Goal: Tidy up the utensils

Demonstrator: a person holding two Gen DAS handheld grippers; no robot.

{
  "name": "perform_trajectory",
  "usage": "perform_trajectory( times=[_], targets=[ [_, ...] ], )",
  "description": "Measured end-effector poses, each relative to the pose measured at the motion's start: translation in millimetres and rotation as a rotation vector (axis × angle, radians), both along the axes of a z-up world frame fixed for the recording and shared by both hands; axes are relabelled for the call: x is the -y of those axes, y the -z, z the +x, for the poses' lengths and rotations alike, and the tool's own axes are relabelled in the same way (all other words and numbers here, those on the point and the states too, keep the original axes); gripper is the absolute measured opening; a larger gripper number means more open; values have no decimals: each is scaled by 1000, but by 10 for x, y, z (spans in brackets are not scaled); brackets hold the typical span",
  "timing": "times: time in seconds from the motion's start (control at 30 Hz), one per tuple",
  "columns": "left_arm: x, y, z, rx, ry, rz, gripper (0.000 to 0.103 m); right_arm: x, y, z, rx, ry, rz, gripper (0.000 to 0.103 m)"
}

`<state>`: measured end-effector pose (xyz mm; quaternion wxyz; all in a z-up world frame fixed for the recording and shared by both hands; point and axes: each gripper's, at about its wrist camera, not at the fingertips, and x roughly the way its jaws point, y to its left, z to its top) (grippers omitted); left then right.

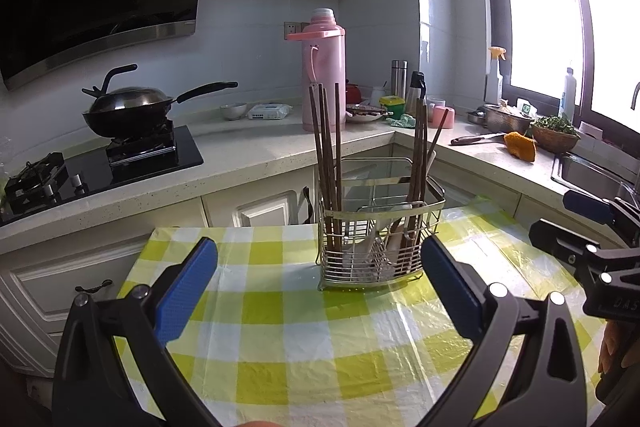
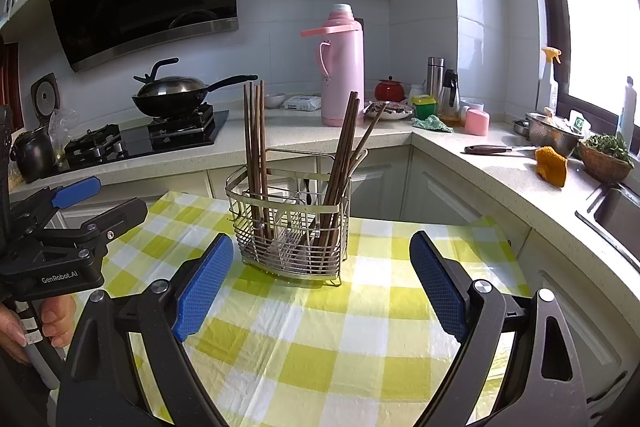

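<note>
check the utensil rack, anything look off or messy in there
Slightly. In the wire caddy, one chopstick bundle stands upright at one end, while the other bundle leans and splays outward. Nothing looks spilled or broken.

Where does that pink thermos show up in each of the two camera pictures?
Left wrist view: the pink thermos stands on the counter at upper centre, right behind the left bunch of chopsticks.
Right wrist view: the thermos is at upper centre, slightly right, between the two chopstick bunches.
Shared landmark: the wire caddy on the checked tablecloth.
</note>
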<state>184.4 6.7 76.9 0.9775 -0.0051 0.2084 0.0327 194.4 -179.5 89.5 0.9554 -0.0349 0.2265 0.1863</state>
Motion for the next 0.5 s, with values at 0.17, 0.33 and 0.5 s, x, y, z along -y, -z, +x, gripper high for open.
perform_trajectory(
  times=[0.17,0.33,0.5],
  targets=[
    [-2,42,34,-29,11,-17,98,19,24,-14,-6,2,-1,85],
    [49,52,25,-19,18,8,98,27,55,-30,-11,0,-5,85],
    [62,54,31,-31,33,6,98,24,43,-47,-7,-3,-8,85]
  ],
)
